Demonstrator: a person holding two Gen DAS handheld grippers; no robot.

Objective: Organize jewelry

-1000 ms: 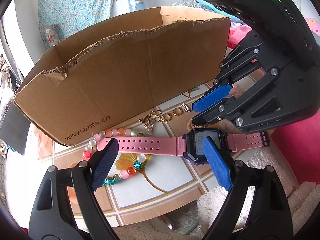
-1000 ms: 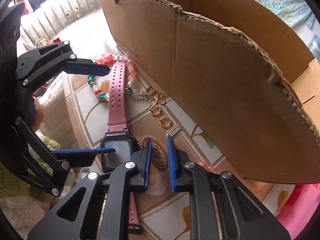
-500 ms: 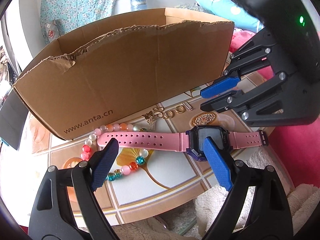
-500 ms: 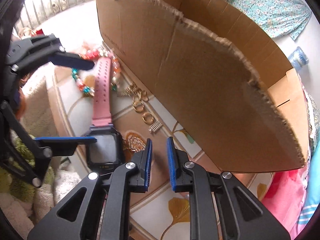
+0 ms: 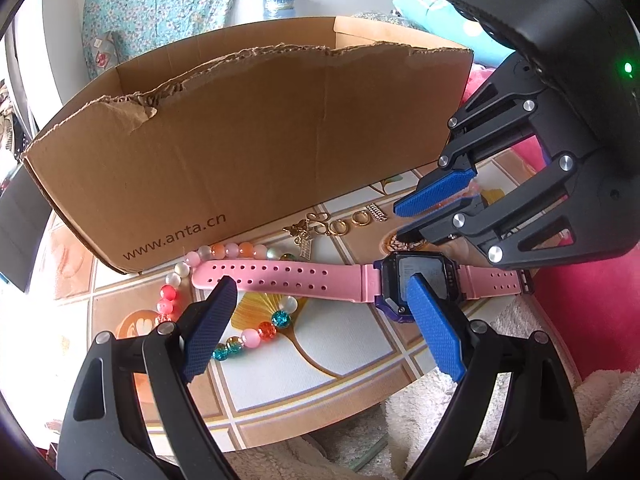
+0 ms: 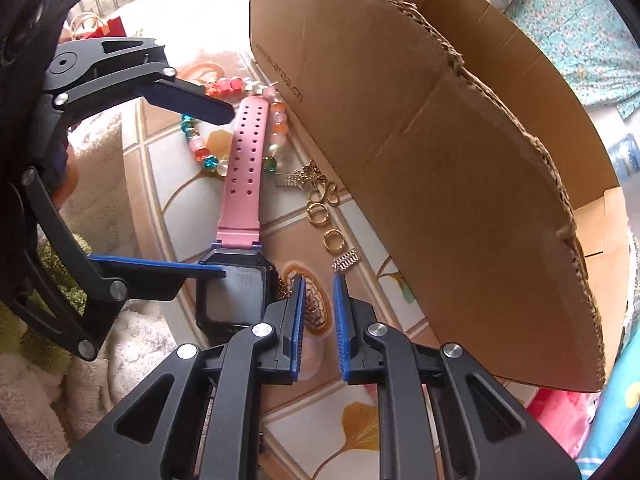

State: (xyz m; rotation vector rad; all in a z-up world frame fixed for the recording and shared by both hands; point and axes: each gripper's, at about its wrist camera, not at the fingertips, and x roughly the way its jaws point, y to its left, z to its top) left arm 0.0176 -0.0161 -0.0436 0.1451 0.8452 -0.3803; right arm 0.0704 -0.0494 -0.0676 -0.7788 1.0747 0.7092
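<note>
- Left gripper – fingers spread wide and empty, angled down over the tabletop; nothing pressed between the blue pads.
- Pink watch – flat on the table, running across the gap between the left fingers; perforated strap end just beyond the left-hand fingertip, dark square face right behind the right-hand fingertip. Not gripped, and touching cannot be told.
- Bead bracelet – looped under the strap near the left-hand finger; pink, white, orange and teal beads, partly hidden by that finger.
- Right gripper – fingers closing, only a narrow slot left between the pads; nothing clamped in it. Tips pointing steeply down beside the watch face, over a small gold patterned piece lying below the slot.
- Gold rings and a small silver clip – just ahead of the right fingertips, in a row along the foot of the box; a gold charm cluster further along the same row.
- Cardboard box – open-topped, torn rim, standing beyond both sets of fingers, close behind the jewelry.
- Fluffy cream towel – at the table edge, under the right-hand finger of the left gripper.
</note>
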